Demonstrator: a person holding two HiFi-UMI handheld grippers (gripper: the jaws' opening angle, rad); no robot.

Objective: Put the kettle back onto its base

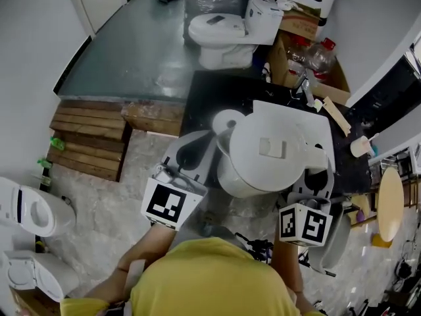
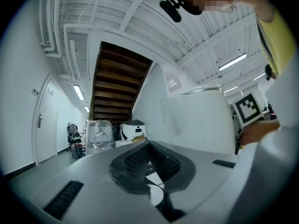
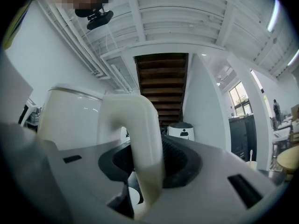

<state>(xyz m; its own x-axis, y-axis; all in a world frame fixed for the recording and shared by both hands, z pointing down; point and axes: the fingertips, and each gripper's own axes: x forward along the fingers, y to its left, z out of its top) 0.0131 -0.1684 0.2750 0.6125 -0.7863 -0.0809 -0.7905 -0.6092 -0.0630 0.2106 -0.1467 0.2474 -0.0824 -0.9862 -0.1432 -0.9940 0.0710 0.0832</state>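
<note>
The white kettle (image 1: 263, 147) hangs just in front of me, over the near edge of the black table (image 1: 210, 91). My right gripper (image 1: 314, 176) is shut on its curved handle (image 3: 140, 139), which runs up between the black pads, with the kettle body (image 3: 70, 120) to the left. A white round base (image 1: 227, 120) lies on the table just beyond the spout. My left gripper (image 1: 192, 153) is beside the kettle's left wall (image 2: 201, 120). In the left gripper view the left gripper (image 2: 152, 171) stands open and holds nothing. I cannot tell whether it touches the kettle.
A white toilet (image 1: 220, 35) and a cardboard box with plastic bottles (image 1: 309, 51) stand past the table. A wooden pallet (image 1: 92, 137) lies at the left, another toilet (image 1: 29, 209) at the near left. A round wooden stool (image 1: 390, 203) is at the right.
</note>
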